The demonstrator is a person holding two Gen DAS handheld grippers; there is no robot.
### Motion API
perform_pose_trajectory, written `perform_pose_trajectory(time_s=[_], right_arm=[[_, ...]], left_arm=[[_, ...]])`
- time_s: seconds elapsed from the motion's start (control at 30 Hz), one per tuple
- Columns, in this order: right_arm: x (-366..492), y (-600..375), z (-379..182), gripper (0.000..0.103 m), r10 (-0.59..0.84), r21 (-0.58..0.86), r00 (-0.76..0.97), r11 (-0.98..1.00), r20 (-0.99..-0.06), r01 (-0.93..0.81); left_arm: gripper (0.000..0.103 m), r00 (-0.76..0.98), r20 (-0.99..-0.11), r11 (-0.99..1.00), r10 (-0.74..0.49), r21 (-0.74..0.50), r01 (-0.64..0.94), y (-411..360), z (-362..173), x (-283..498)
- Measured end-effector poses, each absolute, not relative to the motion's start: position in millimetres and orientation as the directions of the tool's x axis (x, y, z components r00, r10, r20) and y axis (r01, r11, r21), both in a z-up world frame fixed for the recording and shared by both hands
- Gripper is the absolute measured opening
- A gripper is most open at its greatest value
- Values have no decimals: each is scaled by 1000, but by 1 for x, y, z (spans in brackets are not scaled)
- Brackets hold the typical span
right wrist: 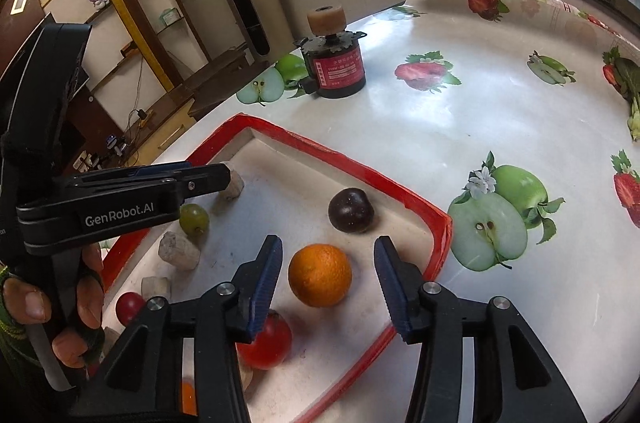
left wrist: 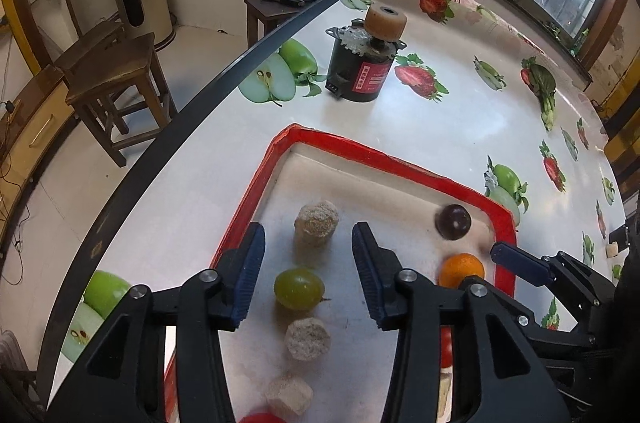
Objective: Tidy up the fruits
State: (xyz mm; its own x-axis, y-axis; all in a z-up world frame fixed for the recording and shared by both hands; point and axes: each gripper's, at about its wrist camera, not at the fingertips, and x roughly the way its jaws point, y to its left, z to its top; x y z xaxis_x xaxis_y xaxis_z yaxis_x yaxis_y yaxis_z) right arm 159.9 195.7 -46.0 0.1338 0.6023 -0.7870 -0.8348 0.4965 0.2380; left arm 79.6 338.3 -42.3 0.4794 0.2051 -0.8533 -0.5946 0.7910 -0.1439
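A red-rimmed white tray [left wrist: 360, 153] [right wrist: 344, 159] lies on the table. In it are a green grape [left wrist: 298, 288] [right wrist: 193, 219], an orange [left wrist: 461, 269] [right wrist: 320, 275], a dark plum [left wrist: 453, 221] [right wrist: 351, 210], red fruits [right wrist: 267, 343] [right wrist: 129, 307] and several beige cork-like cylinders [left wrist: 316, 223] [right wrist: 179, 250]. My left gripper [left wrist: 308, 269] is open, its fingers on either side of the grape. My right gripper [right wrist: 328, 283] is open with the orange between its fingers. Each gripper shows in the other's view [right wrist: 152, 179] [left wrist: 520, 259].
A black and red motor with a beige wheel [left wrist: 362, 63] [right wrist: 334, 63] stands on the fruit-print tablecloth beyond the tray. The table edge [left wrist: 168, 139] runs along the left, with wooden stools [left wrist: 116, 87] on the floor beyond.
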Motion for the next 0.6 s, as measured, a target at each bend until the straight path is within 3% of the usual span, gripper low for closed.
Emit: perform_pose_trajectory(time_s=[0.2, 0.47, 0.6], right_arm=[[145, 170, -31, 66, 632, 214, 128, 436, -764, -874], [121, 143, -26, 74, 642, 143, 130, 355, -755, -924], [109, 134, -25, 79, 648, 126, 93, 284, -756, -950]], left_arm=[[53, 522, -824, 789, 218, -166, -592, 315, -32, 51], [53, 551, -798, 804, 245, -151, -575, 277, -24, 14], [61, 555, -790, 817, 262, -125, -564, 260, -19, -4]])
